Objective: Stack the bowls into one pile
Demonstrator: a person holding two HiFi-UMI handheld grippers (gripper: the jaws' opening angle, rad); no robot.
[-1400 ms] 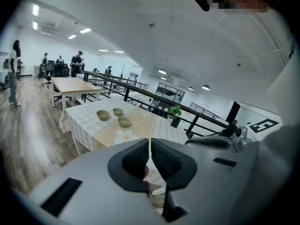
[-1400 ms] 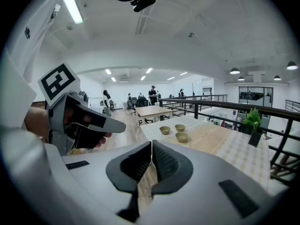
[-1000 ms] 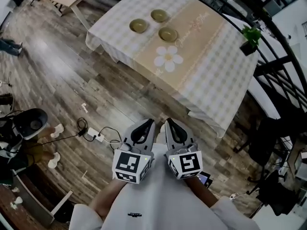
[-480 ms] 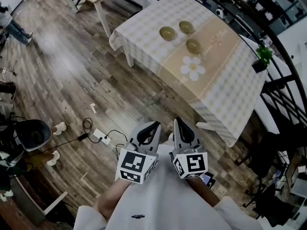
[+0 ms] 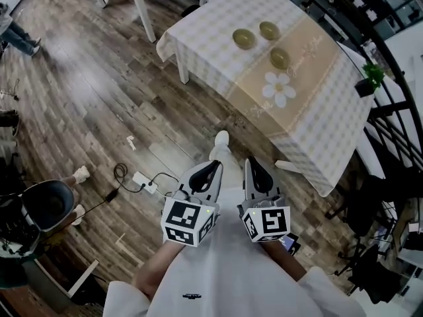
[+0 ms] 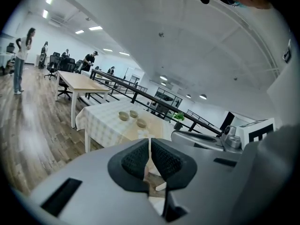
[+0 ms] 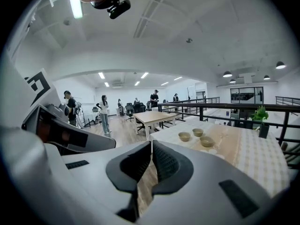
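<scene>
You have stacked nothing yet: the three bowls [image 5: 244, 38] sit singly, near one another, on the clothed table [image 5: 317, 111] well ahead of you, while your left gripper [image 5: 211, 167] and right gripper [image 5: 252, 165] both have jaws closed together on nothing.

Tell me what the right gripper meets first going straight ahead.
Nothing near. The right gripper points over the floor at the table; its cloth-draped near edge probably comes first, though depth is unclear.
</scene>
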